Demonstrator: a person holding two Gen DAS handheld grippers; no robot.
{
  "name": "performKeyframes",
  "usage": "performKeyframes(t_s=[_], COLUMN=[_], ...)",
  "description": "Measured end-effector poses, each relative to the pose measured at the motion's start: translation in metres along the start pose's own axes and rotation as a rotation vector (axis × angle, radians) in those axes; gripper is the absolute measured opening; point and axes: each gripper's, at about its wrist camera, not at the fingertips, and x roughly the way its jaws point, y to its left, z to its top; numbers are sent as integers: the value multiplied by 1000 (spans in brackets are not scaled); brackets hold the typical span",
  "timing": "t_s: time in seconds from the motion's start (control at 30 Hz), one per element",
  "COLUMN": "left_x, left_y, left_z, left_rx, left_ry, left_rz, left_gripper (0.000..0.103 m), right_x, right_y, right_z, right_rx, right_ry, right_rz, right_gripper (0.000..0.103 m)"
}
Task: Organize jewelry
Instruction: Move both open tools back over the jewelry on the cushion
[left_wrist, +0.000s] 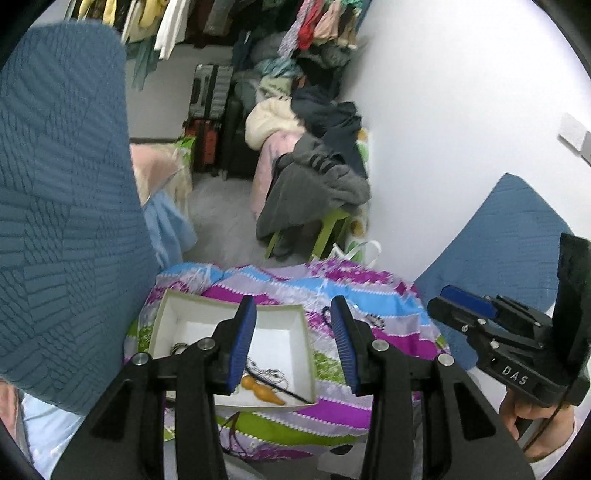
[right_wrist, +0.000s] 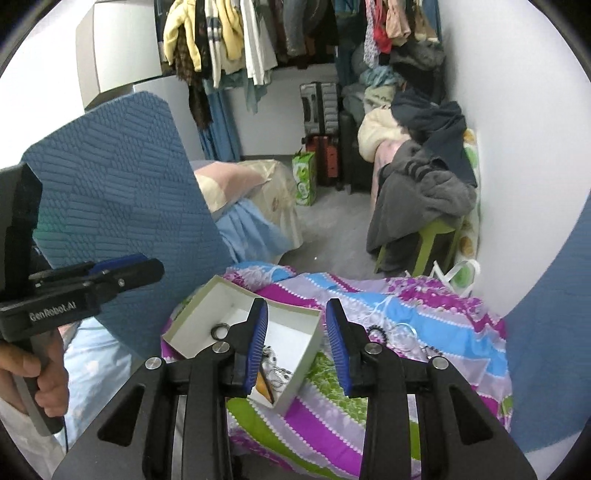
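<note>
Both tongs hang with their jaws spread wide and nothing between them — the left tongs (left_wrist: 293, 341) over the white box (left_wrist: 284, 345), the right tongs (right_wrist: 297, 341) over its right-hand edge. The box sits on a striped purple, blue and green cloth (right_wrist: 424, 306) and holds a dark ring (right_wrist: 220, 329), a silvery chain (right_wrist: 279, 373) and an orange gourd-shaped pendant (left_wrist: 262, 390). More jewelry — a black beaded bracelet (right_wrist: 376, 329) and a clear ring (right_wrist: 404, 332) — lies on the cloth, right of the box.

Jewelry (left_wrist: 273, 384) in box (left_wrist: 166, 314), apparently.
</note>
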Motion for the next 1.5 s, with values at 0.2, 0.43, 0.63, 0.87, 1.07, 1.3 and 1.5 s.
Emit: performKeyframes(t_s=[0.2, 0.43, 0.63, 0.87, 1.07, 1.3, 1.5], left_x=[-8, -6, 5, 31, 65, 115, 172], left_y=[-28, -62, -88, -108, -119, -123, -114], left_z=[-4, -17, -38, -68, -96, -119, -126], left_rx=[27, 45, 36, 8, 6, 11, -27], left_ry=[-22, -23, 2, 51, 125, 188, 255], left_rz=[-15, -29, -44, -82, -106, -138, -131], left_gripper=[43, 43, 43, 43, 43, 43, 43], right_x=[-28, -48, -63, -66, -55, -22, 25], right_y=[-15, -40, -63, -97, -117, -139, -172], right_z=[-11, -36, -62, -106, -143, -171, -182], right_rx=[13, 45, 71, 122, 166, 205, 261], right_ry=[-38, -49, -55, -51, -40, -32, -9], right_rz=[-25, -44, -80, -119, -134, -125, -93], right_gripper=[31, 31, 31, 31, 31, 31, 31])
